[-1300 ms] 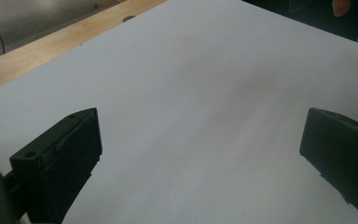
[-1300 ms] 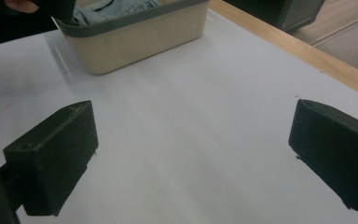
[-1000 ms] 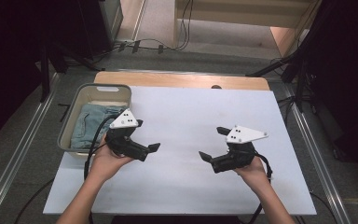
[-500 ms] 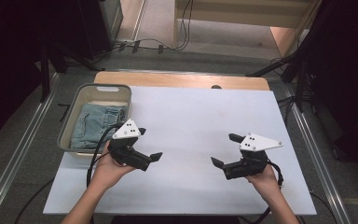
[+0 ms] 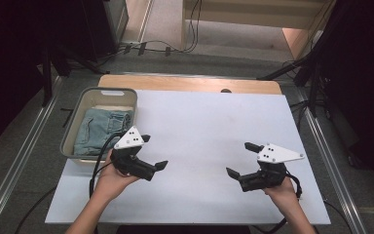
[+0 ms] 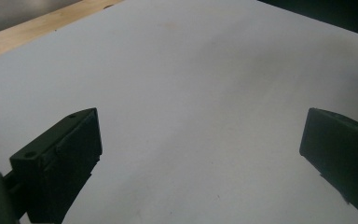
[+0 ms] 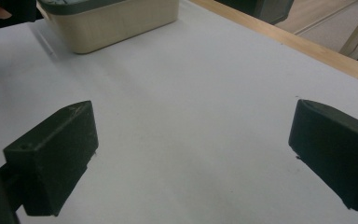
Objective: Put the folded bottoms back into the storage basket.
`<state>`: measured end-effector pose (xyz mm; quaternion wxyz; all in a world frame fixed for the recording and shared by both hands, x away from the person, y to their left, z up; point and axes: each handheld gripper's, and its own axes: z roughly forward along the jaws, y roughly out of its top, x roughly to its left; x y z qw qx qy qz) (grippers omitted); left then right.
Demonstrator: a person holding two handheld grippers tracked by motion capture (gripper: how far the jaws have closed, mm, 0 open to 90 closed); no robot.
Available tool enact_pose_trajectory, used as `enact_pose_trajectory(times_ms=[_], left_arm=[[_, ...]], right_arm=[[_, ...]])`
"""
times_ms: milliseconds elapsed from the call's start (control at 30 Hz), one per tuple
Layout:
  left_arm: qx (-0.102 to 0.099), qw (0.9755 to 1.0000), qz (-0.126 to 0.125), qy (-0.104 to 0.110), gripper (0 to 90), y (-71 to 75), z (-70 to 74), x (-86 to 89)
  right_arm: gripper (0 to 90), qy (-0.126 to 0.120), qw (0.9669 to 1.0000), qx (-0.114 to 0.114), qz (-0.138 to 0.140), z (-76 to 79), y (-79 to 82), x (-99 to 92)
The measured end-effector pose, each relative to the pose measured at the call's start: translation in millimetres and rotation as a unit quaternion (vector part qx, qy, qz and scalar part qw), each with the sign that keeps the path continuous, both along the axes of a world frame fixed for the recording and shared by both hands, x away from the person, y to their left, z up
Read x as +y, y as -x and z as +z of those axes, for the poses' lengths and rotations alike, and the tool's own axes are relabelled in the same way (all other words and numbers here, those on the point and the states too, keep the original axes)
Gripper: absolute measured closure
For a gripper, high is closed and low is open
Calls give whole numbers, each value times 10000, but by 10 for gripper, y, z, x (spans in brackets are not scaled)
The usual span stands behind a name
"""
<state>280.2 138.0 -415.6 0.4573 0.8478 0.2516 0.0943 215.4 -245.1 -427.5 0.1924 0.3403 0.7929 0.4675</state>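
Grippers: two are present, one per hand, both held low over the white table (image 5: 199, 126). One tub (image 5: 104, 95) sits at the table's left edge, toward the far side, and serves as the reference point below. One folded piece of blue denim (image 5: 97, 129) lies inside the tub. The left gripper (image 5: 153, 152) is held just beside the tub's near right corner, its cable looping down over the tub's near rim; its jaws are spread wide with nothing between them, pointing toward the table's middle. In the left gripper view, bare white surface lies between and beyond the jaws. The right gripper (image 5: 241, 159) is well apart from the tub, near the table's right edge and toward the near side; its jaws are likewise spread wide and empty, pointing back toward the tub. In the right gripper view, the tub's cream side wall (image 7: 116, 21) stands beyond the jaws. Between the tub and the right gripper the surface is unobstructed. A wooden strip (image 5: 190, 83) borders the table's far edge behind the tub.
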Motion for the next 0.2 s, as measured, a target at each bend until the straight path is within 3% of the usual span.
enact_pose_trajectory(times_ms=[200], left_arm=[[-19,10000,1,-25,0,11,-21,-3]], right_arm=[[2,1,10000,26,-26,-30,-2,-31]])
